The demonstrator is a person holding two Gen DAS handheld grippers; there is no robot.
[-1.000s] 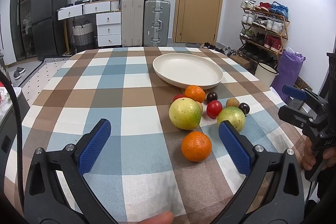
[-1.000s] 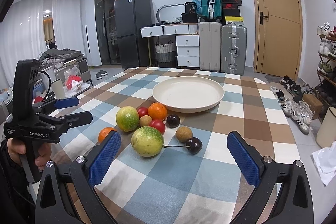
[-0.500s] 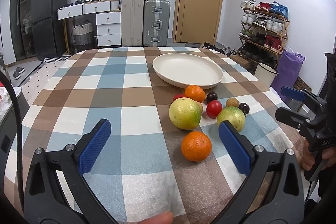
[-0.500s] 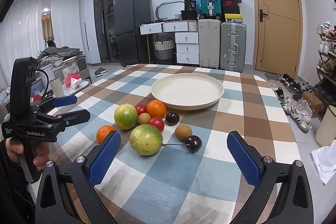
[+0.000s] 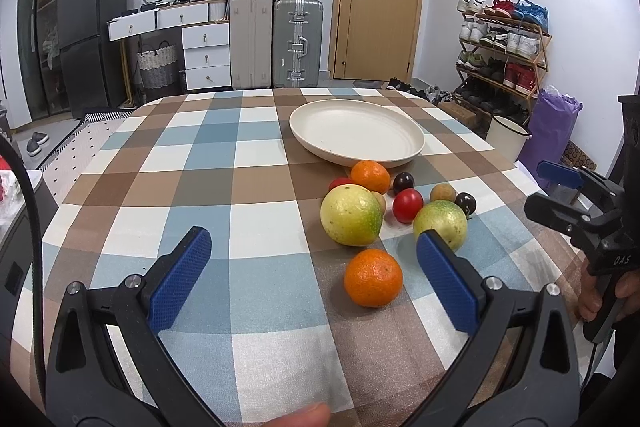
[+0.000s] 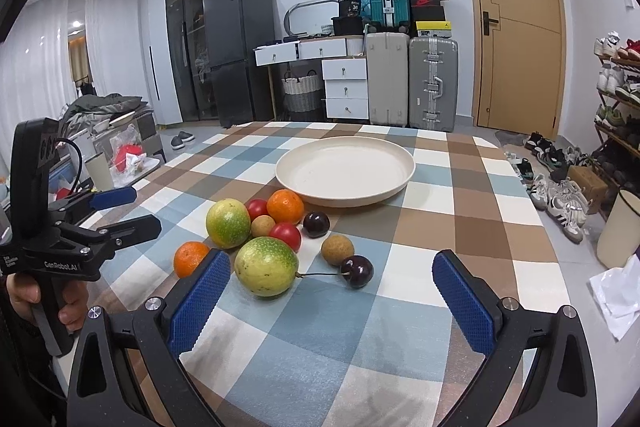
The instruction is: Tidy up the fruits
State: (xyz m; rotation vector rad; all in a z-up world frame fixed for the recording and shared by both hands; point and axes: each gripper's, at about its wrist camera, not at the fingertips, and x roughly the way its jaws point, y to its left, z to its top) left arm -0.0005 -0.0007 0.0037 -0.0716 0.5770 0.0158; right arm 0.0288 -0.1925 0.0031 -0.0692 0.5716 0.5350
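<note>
A cream plate (image 5: 356, 137) (image 6: 345, 171) stands empty on the checked table. In front of it lies a cluster of fruit: two yellow-green fruits (image 5: 351, 215) (image 6: 266, 265), two oranges (image 5: 373, 277) (image 6: 285, 206), a red tomato (image 5: 407, 205), a brown longan (image 6: 337, 249) and a stemmed dark cherry (image 6: 357, 271). My left gripper (image 5: 314, 267) is open, with the near orange between its fingers, closer to the right one and untouched. My right gripper (image 6: 332, 291) is open just short of the near yellow-green fruit and the cherry.
The checked tablecloth (image 5: 200, 195) covers the whole table. Each gripper shows in the other's view, held in a hand: the right gripper (image 5: 536, 187), the left gripper (image 6: 146, 209). Suitcases (image 5: 298, 43), drawers and a shoe rack (image 5: 504, 55) stand beyond the table.
The fruit and plate have slid slightly left in the right wrist view as that gripper shifted a little. The left wrist view is unchanged and both grippers stay open.
</note>
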